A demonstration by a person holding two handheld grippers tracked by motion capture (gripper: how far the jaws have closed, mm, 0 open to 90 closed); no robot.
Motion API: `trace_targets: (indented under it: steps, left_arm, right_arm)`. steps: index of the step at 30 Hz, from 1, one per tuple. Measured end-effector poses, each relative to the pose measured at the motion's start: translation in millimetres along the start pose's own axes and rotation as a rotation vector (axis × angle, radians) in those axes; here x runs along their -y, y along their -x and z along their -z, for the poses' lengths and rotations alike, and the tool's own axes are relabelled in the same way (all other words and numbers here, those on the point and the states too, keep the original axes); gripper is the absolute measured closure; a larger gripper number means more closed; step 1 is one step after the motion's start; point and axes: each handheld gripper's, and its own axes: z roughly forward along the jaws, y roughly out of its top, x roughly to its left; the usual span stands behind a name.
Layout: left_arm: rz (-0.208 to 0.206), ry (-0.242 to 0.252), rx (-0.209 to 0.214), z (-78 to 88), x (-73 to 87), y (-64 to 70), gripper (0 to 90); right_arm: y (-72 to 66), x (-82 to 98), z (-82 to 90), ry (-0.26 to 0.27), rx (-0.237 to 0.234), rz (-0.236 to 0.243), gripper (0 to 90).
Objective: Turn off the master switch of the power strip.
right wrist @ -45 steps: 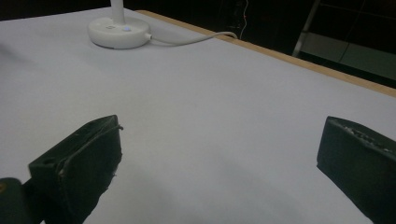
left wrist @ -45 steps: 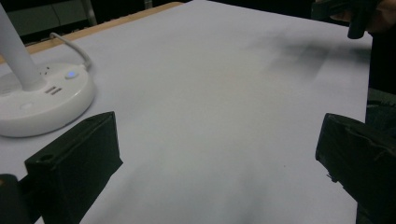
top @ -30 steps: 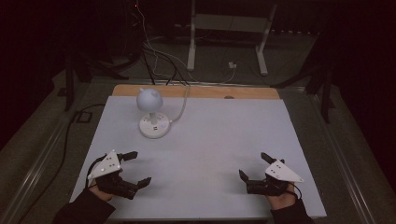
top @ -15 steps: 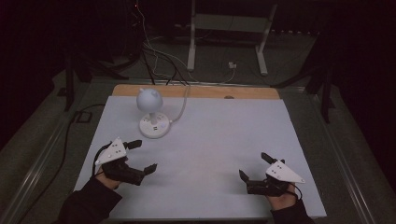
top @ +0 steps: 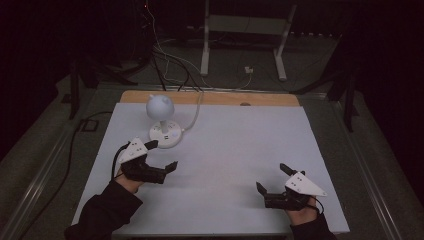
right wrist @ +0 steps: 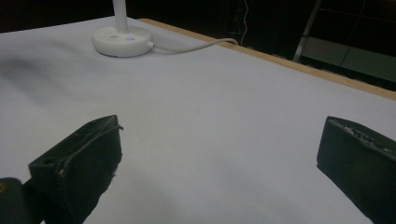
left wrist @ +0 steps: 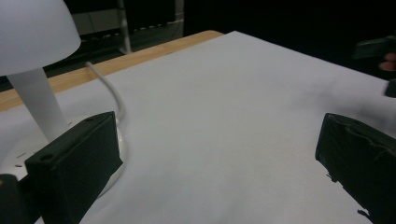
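A small white desk lamp [top: 161, 120] with a round head stands on the white table cover [top: 240, 145] at the back left. My left gripper [top: 162, 155] is open just in front of the lamp's base [top: 165, 135], holding nothing. In the left gripper view the lamp's stem [left wrist: 39, 105] and base [left wrist: 11, 156] sit right behind the left jaw, and my left gripper [left wrist: 215, 158] spans bare cover. My right gripper [top: 271, 177] rests open near the front right, far from the lamp. In the right gripper view the lamp base [right wrist: 122, 42] lies far off, beyond my right gripper [right wrist: 215, 163].
The lamp's white cable [top: 194, 112] runs back over the wooden table edge [top: 215, 98] to the floor. A metal stand [top: 242, 37] and loose wires [top: 170, 60] lie behind the table. The other hand's gripper [left wrist: 376, 46] shows at the far right of the left gripper view.
My left gripper has moved forward and a little right, from the front left corner up to the lamp's base. The right gripper has stayed where it was.
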Motion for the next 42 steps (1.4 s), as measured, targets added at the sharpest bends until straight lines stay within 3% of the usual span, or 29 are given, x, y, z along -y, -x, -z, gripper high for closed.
trace_targets:
  steps: [7,8,12,16,17,20,22,24,25,27,35,42]
  left_arm:
    - [0.007,0.000,-0.068,-11.5,-2.1,-0.2,0.4]
    - [0.014,0.000,-0.100,-14.1,-3.5,-1.0,0.4]
    - [0.025,0.005,-0.129,-18.6,-4.7,-2.2,0.4]
    - [0.047,0.009,-0.114,-24.7,-7.9,-3.0,0.4]
    - [0.075,0.018,-0.128,-28.4,-9.4,-3.5,0.4]
    - [0.091,0.005,-0.168,-33.7,-11.1,-3.8,0.4]
    - [0.089,-0.007,-0.230,-41.2,-12.2,-3.6,0.4]
    - [0.090,-0.013,-0.237,-43.7,-12.5,-3.9,0.4]
    - [0.096,-0.027,-0.264,-48.6,-13.4,-3.2,0.4]
    - [0.103,-0.029,-0.265,-51.8,-13.8,-2.6,0.4]
    - [0.085,-0.042,-0.394,-67.1,-17.7,2.8,1.6]
    - [0.113,-0.051,-0.431,-77.4,-15.8,0.5,5.9]
  right_arm:
    - [0.1,0.1,-0.1,0.000,-0.001,0.000,0.0]
    - [-0.1,0.2,0.0,-0.002,-0.002,0.000,0.0]
    - [0.2,0.1,-0.3,0.000,-0.004,-0.001,0.0]
    - [0.6,0.0,0.5,0.003,-0.007,-0.006,0.0]
    - [1.2,0.0,0.5,0.003,-0.007,-0.007,0.0]
    - [1.4,0.3,0.8,0.003,-0.007,-0.010,0.0]
    - [1.1,-0.1,1.3,0.006,-0.007,-0.006,0.0]
    - [1.2,-0.1,1.4,0.006,-0.008,-0.010,0.0]
    - [1.2,0.0,1.4,0.006,-0.009,-0.011,0.0]
    - [1.2,0.1,1.4,0.005,-0.009,-0.010,0.0]
    - [1.3,-0.3,2.0,0.011,-0.013,-0.011,0.0]
    - [1.7,-0.5,2.4,0.013,-0.017,-0.016,0.0]
